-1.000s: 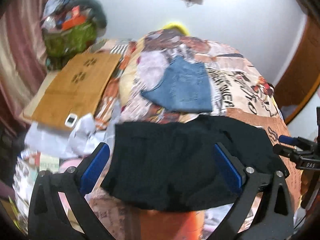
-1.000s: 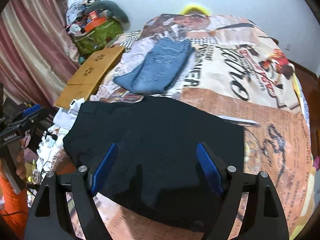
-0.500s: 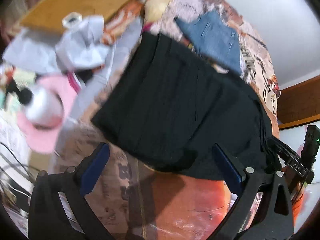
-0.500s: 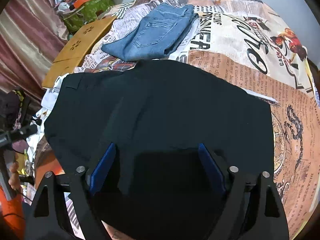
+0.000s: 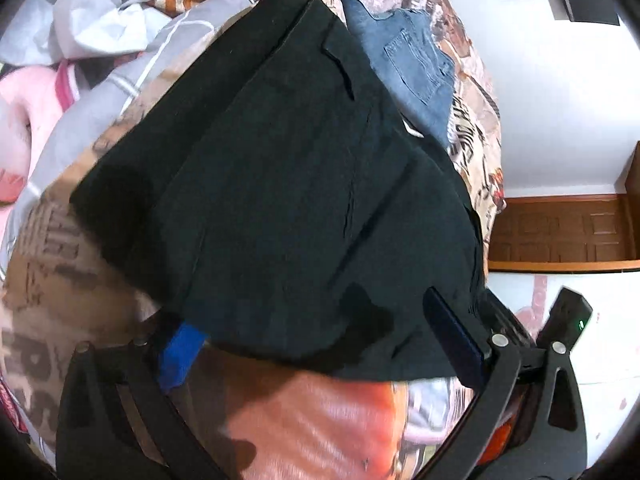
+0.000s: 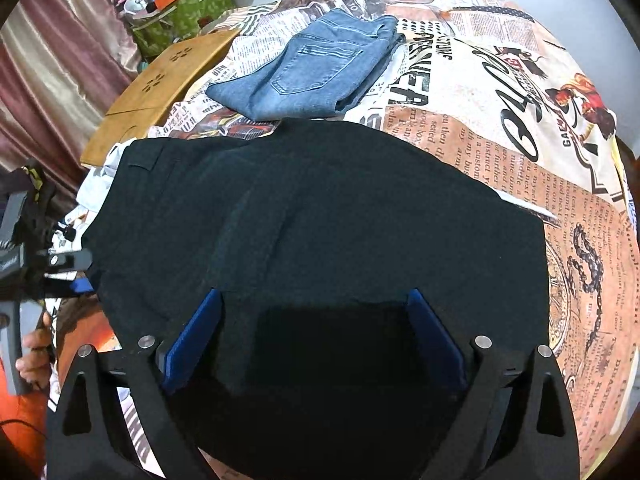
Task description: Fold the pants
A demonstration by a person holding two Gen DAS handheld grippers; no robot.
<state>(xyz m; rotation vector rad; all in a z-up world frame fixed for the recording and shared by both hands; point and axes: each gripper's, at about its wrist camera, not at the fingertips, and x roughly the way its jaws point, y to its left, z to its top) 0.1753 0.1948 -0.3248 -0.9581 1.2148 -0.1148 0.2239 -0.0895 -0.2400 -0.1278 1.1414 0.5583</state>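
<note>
Left wrist view. Black pants (image 5: 288, 184): lying on the bed (image 5: 60, 280), already doubled into a broad, roughly rectangular stack, waistband and pocket slit towards the far end. Judged part-folded; at least one further fold likely remains. Folded blue jeans (image 5: 416, 68): just beyond the black pair, partly overlapped by its far edge. Left gripper (image 5: 316, 344): fingers spread wide, pointing down at the near hem; the hem sits between them, the left blue pad (image 5: 180, 352) half under the cloth edge, the right one over the fabric. No pinch visible. Crumpled grey-white bedding (image 5: 104, 20): to the left.

Right wrist view. Black pants (image 6: 320, 216): fill the centre of the printed bedspread (image 6: 500, 128), near edge hanging towards the camera. Right gripper (image 6: 316, 340): fingers wide apart and opening further, dark cloth between and beneath them, pads (image 6: 196, 336) not pressing it. Jeans (image 6: 316, 72): beyond, apart from the gripper. Wooden board (image 6: 160, 92): far left.
</note>
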